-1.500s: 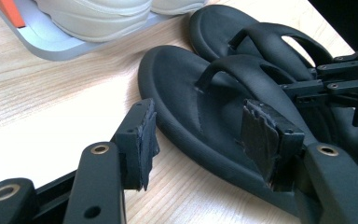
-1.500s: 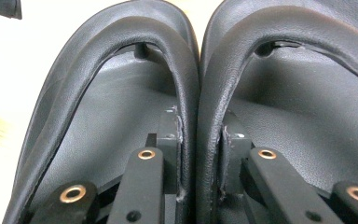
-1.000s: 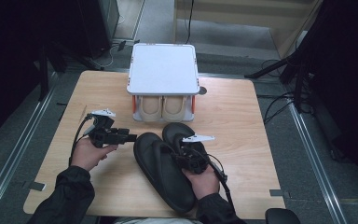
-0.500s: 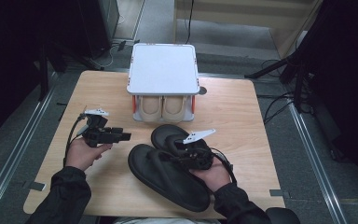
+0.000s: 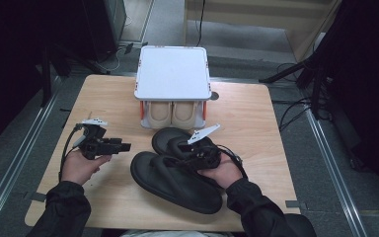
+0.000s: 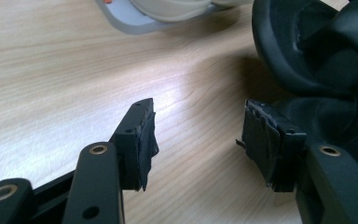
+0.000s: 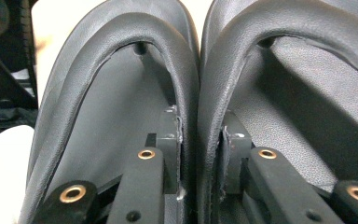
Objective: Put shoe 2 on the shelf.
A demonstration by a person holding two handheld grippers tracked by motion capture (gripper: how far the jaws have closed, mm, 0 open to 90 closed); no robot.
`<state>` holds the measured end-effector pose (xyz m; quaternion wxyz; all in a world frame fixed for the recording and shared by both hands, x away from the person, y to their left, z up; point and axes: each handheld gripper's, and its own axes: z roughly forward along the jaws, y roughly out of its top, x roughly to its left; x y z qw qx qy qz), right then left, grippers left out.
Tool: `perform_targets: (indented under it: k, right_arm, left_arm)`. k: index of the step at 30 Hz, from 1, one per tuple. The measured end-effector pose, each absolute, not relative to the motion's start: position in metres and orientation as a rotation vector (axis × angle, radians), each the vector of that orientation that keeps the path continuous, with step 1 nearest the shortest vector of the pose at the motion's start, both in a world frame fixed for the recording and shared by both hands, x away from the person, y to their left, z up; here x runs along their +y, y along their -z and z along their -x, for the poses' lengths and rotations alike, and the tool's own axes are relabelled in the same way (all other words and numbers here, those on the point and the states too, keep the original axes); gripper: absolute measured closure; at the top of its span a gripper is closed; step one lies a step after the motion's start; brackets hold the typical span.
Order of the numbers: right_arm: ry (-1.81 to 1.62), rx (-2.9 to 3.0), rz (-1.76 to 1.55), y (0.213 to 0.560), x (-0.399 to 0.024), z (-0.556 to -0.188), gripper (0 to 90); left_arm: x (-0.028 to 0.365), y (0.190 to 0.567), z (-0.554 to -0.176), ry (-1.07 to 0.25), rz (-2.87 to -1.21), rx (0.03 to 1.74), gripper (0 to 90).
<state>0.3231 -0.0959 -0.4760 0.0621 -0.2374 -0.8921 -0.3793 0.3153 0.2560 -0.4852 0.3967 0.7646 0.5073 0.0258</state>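
Two black flip-flop sandals lie side by side on the wooden table (image 5: 256, 113), one nearer me (image 5: 177, 182) and one behind it (image 5: 170, 139). My right gripper (image 5: 197, 157) is shut on their straps. In the right gripper view its jaws (image 7: 200, 135) pinch the inner arm of the left strap (image 7: 121, 28) against that of the right strap (image 7: 279, 23). My left gripper (image 5: 126, 147) stands open just left of the sandals, nothing between its fingers (image 6: 198, 135). A black sandal (image 6: 317, 46) lies past its right jaw.
A white-topped shoe rack (image 5: 172, 71) stands at the table's back middle, with a pair of beige shoes (image 5: 170, 113) on its lower shelf. The rack's grey base (image 6: 135, 23) and a beige shoe (image 6: 168, 7) lie beyond my left gripper. Bare wood surrounds my left hand.
My right hand has shifted right and swung the pinched sandals so that they lie more across the table. My left gripper has drawn back a little to the left, still open.
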Motion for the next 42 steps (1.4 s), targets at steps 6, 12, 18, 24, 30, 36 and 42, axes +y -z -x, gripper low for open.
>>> perform_targets:
  k: [6,12,18,24,30,36,42]
  right_arm:
    - [1.104,-2.699,0.612,0.476,-0.088,-0.332,75.1]
    - [1.104,-2.689,0.532,0.466,-0.079,-0.343,75.1]
    - [1.096,-2.702,0.466,0.449,-0.071,-0.354,75.1]
    - [1.087,-2.696,0.396,0.432,-0.063,-0.364,75.0]
    - [1.082,-2.677,0.364,0.416,-0.058,-0.372,75.1]
    - [1.077,-2.661,0.359,0.401,-0.054,-0.380,75.0]
    - [1.093,-2.643,0.347,0.382,-0.048,-0.389,74.9]
  left_arm:
    - [0.263,0.486,-0.307,-0.083,-1.926,1.314,45.0]
    - [0.271,0.486,-0.297,-0.095,-1.908,1.343,44.9]
    - [0.278,0.487,-0.286,-0.108,-1.887,1.375,44.8]
    - [0.284,0.487,-0.278,-0.126,-1.872,1.395,44.7]
    - [0.286,0.488,-0.275,-0.130,-1.865,1.401,44.5]
    - [0.286,0.488,-0.274,-0.130,-1.873,1.398,44.5]
    - [0.285,0.488,-0.274,-0.124,-1.876,1.394,44.5]
